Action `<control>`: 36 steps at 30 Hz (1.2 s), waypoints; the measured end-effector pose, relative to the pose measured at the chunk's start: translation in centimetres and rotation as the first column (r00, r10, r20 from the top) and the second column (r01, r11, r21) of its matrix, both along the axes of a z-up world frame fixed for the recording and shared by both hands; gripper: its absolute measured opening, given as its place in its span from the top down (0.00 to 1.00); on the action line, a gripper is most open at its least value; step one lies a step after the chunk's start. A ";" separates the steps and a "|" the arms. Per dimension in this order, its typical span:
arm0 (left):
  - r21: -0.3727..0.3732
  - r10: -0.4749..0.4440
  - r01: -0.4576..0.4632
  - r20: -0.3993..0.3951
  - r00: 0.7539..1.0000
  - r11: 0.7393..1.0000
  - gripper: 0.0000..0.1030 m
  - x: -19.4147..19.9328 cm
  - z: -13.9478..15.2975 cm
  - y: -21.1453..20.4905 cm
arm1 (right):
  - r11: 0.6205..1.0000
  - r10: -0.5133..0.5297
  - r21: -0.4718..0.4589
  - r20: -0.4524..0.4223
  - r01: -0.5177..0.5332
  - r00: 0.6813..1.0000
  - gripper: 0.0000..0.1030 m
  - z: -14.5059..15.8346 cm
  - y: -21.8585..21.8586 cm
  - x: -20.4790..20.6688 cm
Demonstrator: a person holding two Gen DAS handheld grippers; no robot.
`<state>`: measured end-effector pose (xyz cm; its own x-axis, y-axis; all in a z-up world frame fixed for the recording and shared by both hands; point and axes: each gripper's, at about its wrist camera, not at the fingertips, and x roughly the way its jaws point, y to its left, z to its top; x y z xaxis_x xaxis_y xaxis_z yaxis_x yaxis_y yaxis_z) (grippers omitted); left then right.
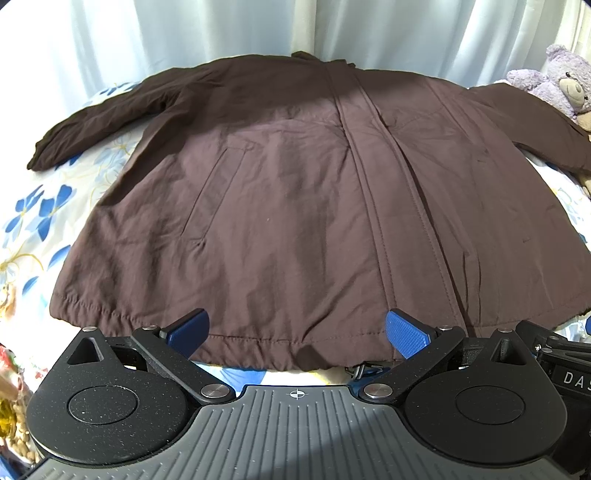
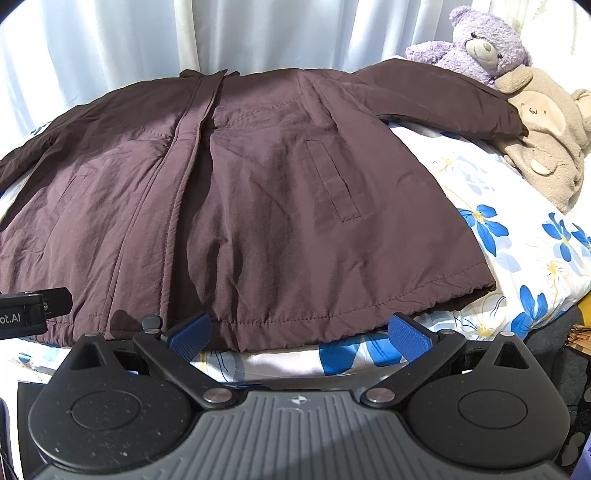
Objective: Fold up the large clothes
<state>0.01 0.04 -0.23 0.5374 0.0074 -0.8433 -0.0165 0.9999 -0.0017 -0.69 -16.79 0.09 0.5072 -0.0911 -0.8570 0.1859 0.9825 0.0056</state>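
On the bed: a dark brown padded jacket (image 1: 288, 192) lies spread flat, front side up, on a sheet with blue flowers (image 1: 40, 210); its hem is nearest the cameras and its collar is at the far side by the pale curtain (image 1: 229, 29).
Left sleeve: stretched out across the sheet (image 1: 92, 129), well clear of the body panel; I judge it the first part to bring in over the chest.
Left gripper: hovers (image 1: 297, 330) just above the hem left of the placket, blue fingers (image 1: 188, 332) spread wide and grasping nothing.
Placket: the closed front strip (image 1: 388, 206) runs hem to collar; a good line to fold the sides toward, so both halves end up even.
Right gripper: poised (image 2: 299, 334) over the hem near the jacket's right corner, fingers (image 2: 410, 338) parted and empty.
Right pocket: a welt pocket (image 2: 332, 181) sits flat on the right panel.
Right sleeve: reaches out (image 2: 443, 99) until its cuff touches the beige plush toy (image 2: 546, 147), with a purple teddy bear (image 2: 480, 40) behind it.
Doing it well: likely pinch each sleeve near the cuff, lift low and lay it across the front without dragging the body; take care lifting the right cuff away so the toy is not pulled along.
Risk: the padded fabric looks slippery, so a shallow pinch may slide off.
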 end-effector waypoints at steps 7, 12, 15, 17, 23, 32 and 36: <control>-0.001 0.000 0.000 0.000 1.000 1.000 0.00 0.0 0.0 0.0 | 1.000 0.000 0.001 -0.001 0.000 1.000 0.01 0.0 0.0 -0.1; -0.003 -0.002 0.002 -0.002 1.000 1.000 0.00 0.0 -0.2 0.1 | 1.000 0.003 -0.001 -0.001 -0.003 1.000 0.01 -0.1 0.0 -0.1; -0.004 -0.001 0.001 -0.008 1.000 1.000 0.00 0.1 -0.2 0.1 | 1.000 0.004 0.000 -0.001 -0.004 1.000 0.01 -0.1 0.0 -0.1; -0.003 -0.001 0.001 -0.010 1.000 1.000 0.00 0.2 -0.2 0.1 | 1.000 0.003 0.000 -0.002 -0.003 1.000 0.01 -0.1 0.0 -0.1; -0.003 -0.002 0.002 -0.014 1.000 1.000 0.00 0.4 -0.2 0.1 | 1.000 0.009 0.000 -0.005 -0.009 1.000 0.01 -0.1 0.2 0.0; -0.006 -0.003 0.002 -0.015 1.000 1.000 0.00 0.4 -0.3 0.1 | 1.000 0.007 -0.002 -0.005 -0.007 1.000 0.01 -0.1 0.2 -0.1; -0.008 -0.003 0.003 -0.017 1.000 1.000 0.00 0.4 -0.3 0.1 | 1.000 0.007 -0.001 -0.005 -0.007 1.000 0.01 -0.1 0.2 -0.1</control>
